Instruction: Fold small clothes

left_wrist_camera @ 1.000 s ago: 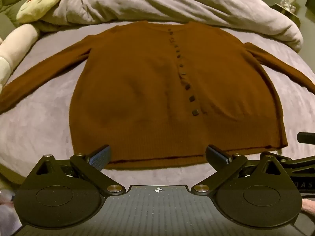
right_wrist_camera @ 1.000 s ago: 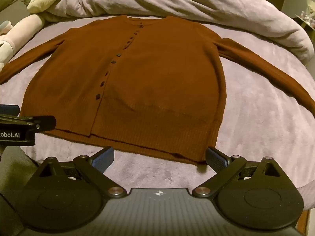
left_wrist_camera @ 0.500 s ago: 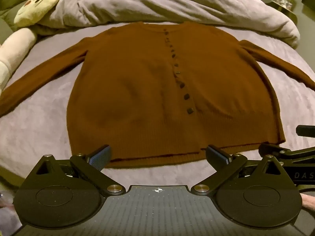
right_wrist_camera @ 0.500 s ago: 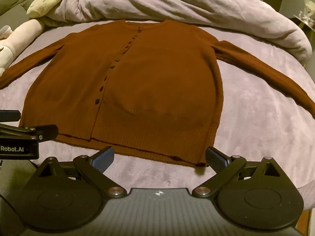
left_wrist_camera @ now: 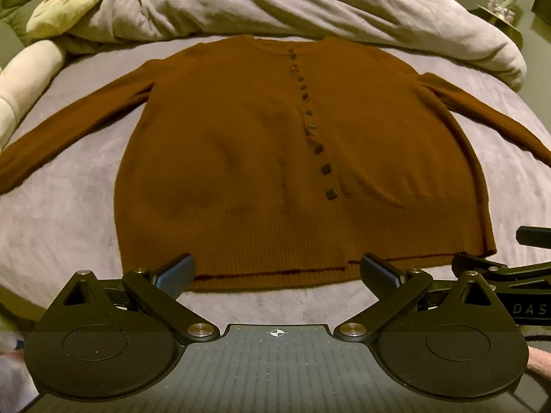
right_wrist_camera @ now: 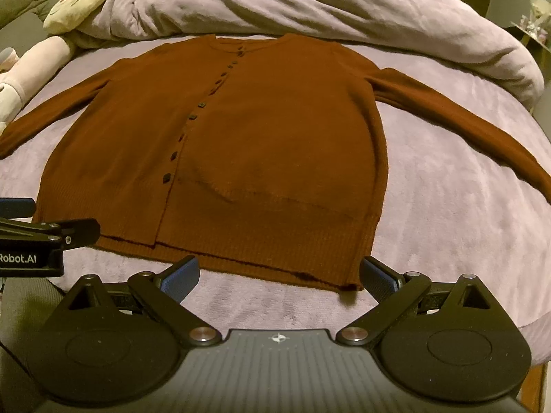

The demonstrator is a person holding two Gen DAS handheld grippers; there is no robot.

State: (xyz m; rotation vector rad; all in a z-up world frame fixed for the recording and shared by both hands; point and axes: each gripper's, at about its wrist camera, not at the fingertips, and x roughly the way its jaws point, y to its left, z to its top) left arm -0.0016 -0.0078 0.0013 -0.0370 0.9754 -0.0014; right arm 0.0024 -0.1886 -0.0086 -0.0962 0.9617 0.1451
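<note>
A rust-brown buttoned cardigan lies flat and face up on a lilac bed, sleeves spread to both sides, hem toward me. My left gripper hovers open just short of the hem, nothing between its fingers. My right gripper is open too, near the hem's right corner, holding nothing. In the left wrist view the right gripper's side shows at the right edge; in the right wrist view the left gripper's side shows at the left edge.
A rumpled lilac duvet is piled behind the collar. A cream plush toy lies at the back left. The bed sheet surrounds the cardigan. A small shelf with trinkets stands at far right.
Both grippers have drawn back slightly and risen, so the cardigan sits a little farther and more centred. Nothing was grasped; the cardigan has not moved.
</note>
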